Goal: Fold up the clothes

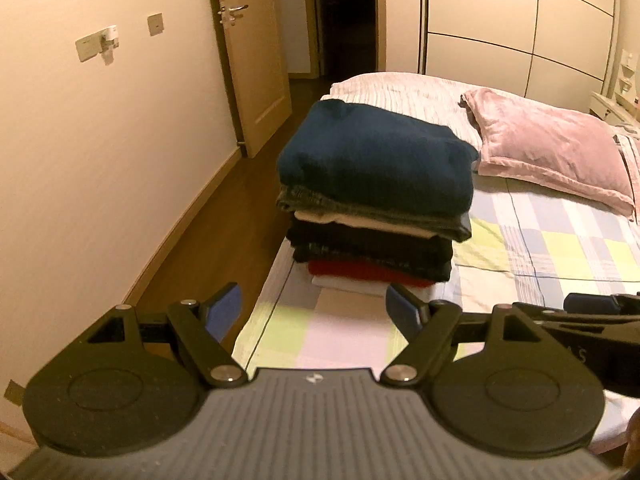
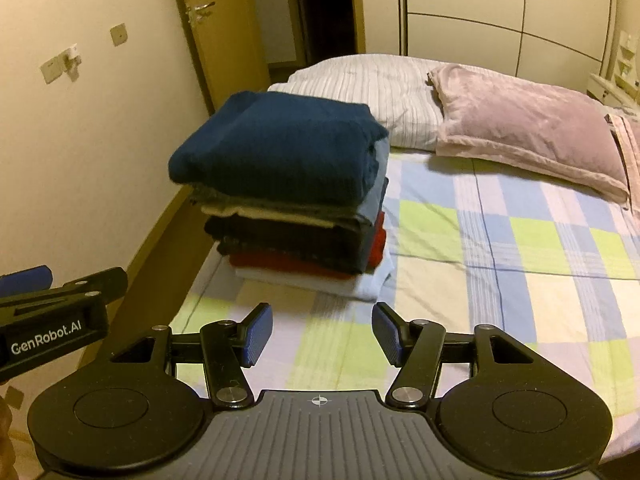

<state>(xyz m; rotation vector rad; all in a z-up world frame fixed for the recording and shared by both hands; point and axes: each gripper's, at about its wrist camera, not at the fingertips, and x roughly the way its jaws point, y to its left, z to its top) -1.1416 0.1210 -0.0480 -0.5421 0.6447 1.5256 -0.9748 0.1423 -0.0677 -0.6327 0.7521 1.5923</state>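
A pile of folded clothes (image 1: 372, 208) (image 2: 296, 208) stands at the left edge of the bed, with a dark blue sweater (image 1: 376, 156) (image 2: 280, 148) on top and grey, cream, black, red and white layers under it. My left gripper (image 1: 314, 312) hovers in front of the pile, open, with nothing between its blue pads. My right gripper (image 2: 322, 334) is also open and empty, just short of the pile's near side. Each gripper shows at the edge of the other's view.
The bed has a checked sheet (image 2: 500, 248) in blue, green and pink. A pink pillow (image 2: 520, 128) and a striped white pillow (image 2: 372, 92) lie at the far end. A wall, wooden floor (image 1: 200, 240) and door (image 1: 248, 52) run along the left; wardrobe doors stand behind.
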